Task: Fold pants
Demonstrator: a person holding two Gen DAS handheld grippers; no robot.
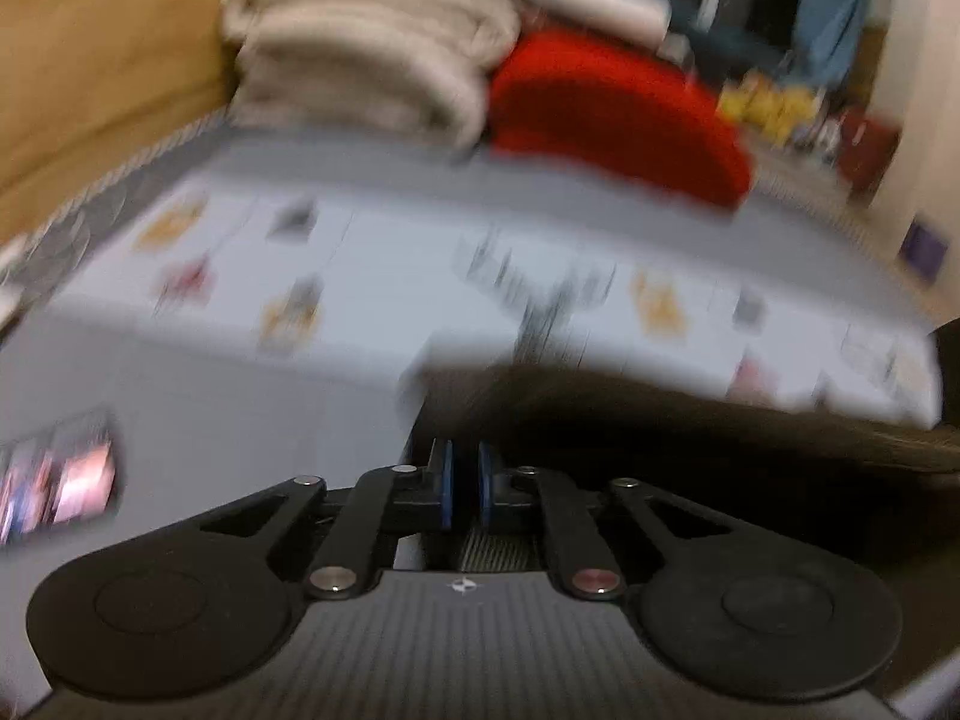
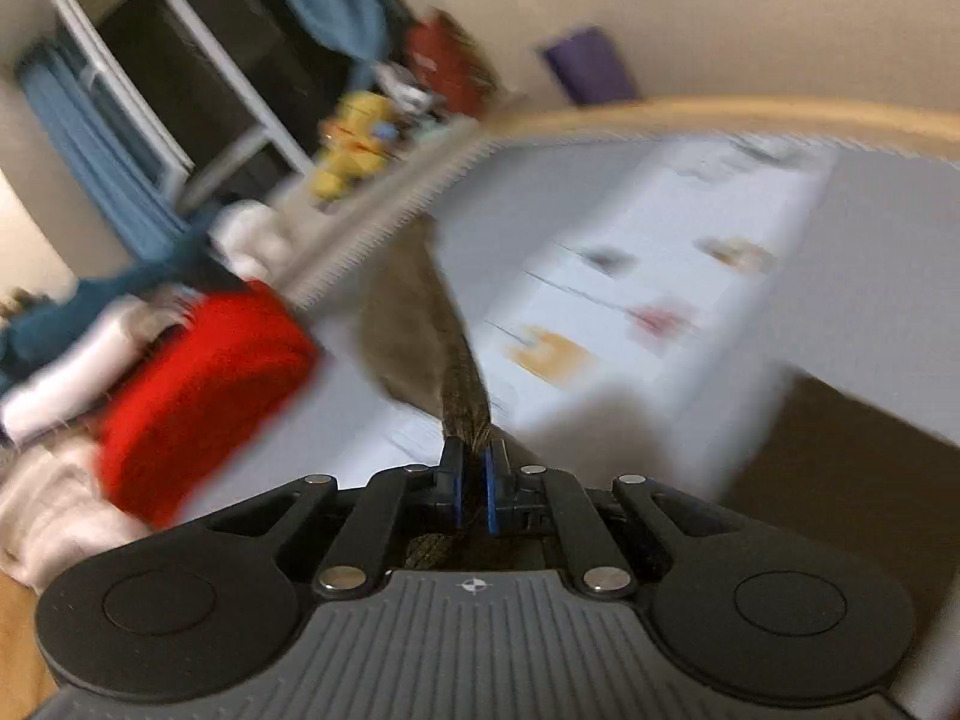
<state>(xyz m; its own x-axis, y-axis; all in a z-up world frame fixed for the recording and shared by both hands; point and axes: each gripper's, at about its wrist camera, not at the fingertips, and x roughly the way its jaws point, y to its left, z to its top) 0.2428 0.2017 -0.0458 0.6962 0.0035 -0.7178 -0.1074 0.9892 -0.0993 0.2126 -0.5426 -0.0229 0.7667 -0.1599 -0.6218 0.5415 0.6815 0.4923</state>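
The pants are dark grey-brown fabric. In the right wrist view a taut strip of the pants [image 2: 420, 324] runs from the jaws up across the pale bed sheet [image 2: 660, 228], and my right gripper [image 2: 473, 480] is shut on that strip, pinched between its blue pads. In the left wrist view the pants [image 1: 690, 420] spread as a dark mass from the jaws off to the right, above the sheet [image 1: 390, 276]. My left gripper [image 1: 467, 483] has its blue pads nearly together, with ribbed dark cloth showing between and behind them. Both views are motion-blurred.
A stack of folded beige blankets [image 1: 372, 42] and a red folded item [image 1: 618, 114] sit at the far side of the bed. A yellow toy [image 2: 354, 144] and a dark window with blue curtains [image 2: 198, 78] lie beyond. A wooden surface [image 1: 90, 60] borders the bed on the left.
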